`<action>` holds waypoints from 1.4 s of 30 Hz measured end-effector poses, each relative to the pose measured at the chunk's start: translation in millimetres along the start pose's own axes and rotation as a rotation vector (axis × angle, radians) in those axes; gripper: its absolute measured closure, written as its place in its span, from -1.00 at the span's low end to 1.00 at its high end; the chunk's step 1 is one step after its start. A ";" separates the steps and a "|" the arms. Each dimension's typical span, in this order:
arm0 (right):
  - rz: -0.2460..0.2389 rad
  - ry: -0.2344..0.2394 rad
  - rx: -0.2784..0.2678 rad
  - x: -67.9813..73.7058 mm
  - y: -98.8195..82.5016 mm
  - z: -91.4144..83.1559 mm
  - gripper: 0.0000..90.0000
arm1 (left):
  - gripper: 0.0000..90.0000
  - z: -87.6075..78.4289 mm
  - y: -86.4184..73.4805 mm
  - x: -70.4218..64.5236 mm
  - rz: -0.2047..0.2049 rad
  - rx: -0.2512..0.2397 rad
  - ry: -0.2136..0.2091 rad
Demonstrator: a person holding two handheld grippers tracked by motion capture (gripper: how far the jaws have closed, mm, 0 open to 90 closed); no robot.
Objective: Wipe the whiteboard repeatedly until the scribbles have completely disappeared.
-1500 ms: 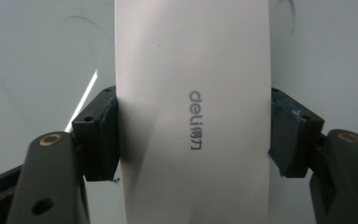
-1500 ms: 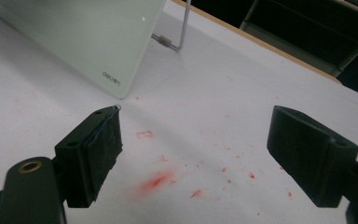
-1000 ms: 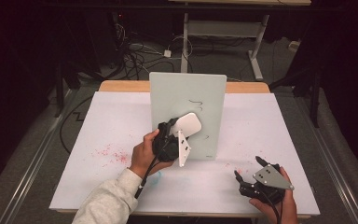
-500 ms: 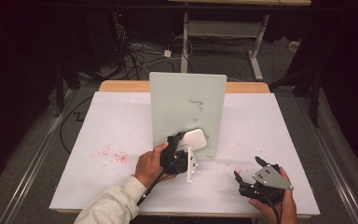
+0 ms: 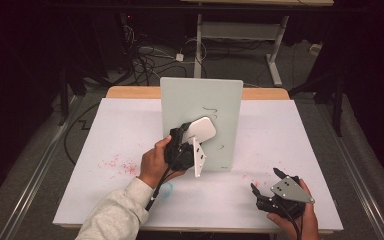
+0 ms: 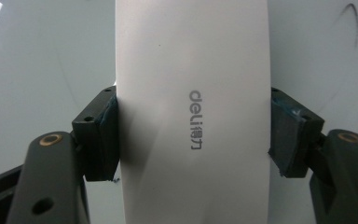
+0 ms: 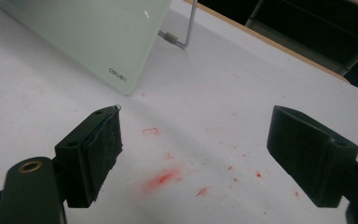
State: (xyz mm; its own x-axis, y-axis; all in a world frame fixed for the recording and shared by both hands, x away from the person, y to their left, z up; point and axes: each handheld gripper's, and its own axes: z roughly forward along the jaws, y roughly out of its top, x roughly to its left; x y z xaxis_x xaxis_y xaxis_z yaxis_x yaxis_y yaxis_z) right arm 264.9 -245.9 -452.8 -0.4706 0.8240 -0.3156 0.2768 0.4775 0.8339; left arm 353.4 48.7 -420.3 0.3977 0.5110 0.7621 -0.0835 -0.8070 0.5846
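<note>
Left gripper clamped on white eraser, pressed against upright glass board near table centre. Right gripper spread wide, holding nothing, near front right corner.

Eraser swept along the board, dipped and raised again

Left claw, clamped on the white eraser, now up against the middle of the glass board; half a second back sitting lower, by the board's bottom edge, and a second back about level with the present spot. Left forearm and grey sleeve drawn in and up with it. Right claw shifted slightly, barely, on the bench near the front right corner, jaws apart.
</note>
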 end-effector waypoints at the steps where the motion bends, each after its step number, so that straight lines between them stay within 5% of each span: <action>1: -0.005 0.000 0.000 -0.3 0.1 -0.2 -0.60 | -0.35 0.0 0.0 0.0 0.000 0.000 0.000; 10: 0.003 -0.001 -0.005 0.6 0.8 -0.9 -0.60 | -0.35 -4.5 -19.3 -24.0 0.052 0.032 -0.011; 19: -0.002 -0.004 -0.003 0.5 1.0 -1.3 -0.60 | -0.35 -3.8 -19.3 -34.0 0.076 0.037 -0.023; 42: -0.010 -0.003 -0.002 0.7 1.0 -0.8 -0.59 | -0.35 7.1 10.6 -63.6 0.162 0.011 -0.050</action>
State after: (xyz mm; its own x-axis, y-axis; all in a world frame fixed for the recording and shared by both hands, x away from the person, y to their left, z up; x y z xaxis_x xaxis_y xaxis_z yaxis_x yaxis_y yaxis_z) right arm 264.2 -245.1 -451.9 -0.4704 0.8202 -0.3255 0.2705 0.4851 0.8315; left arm 333.7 5.6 -464.5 0.4244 0.3588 0.8313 -0.1404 -0.8809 0.4519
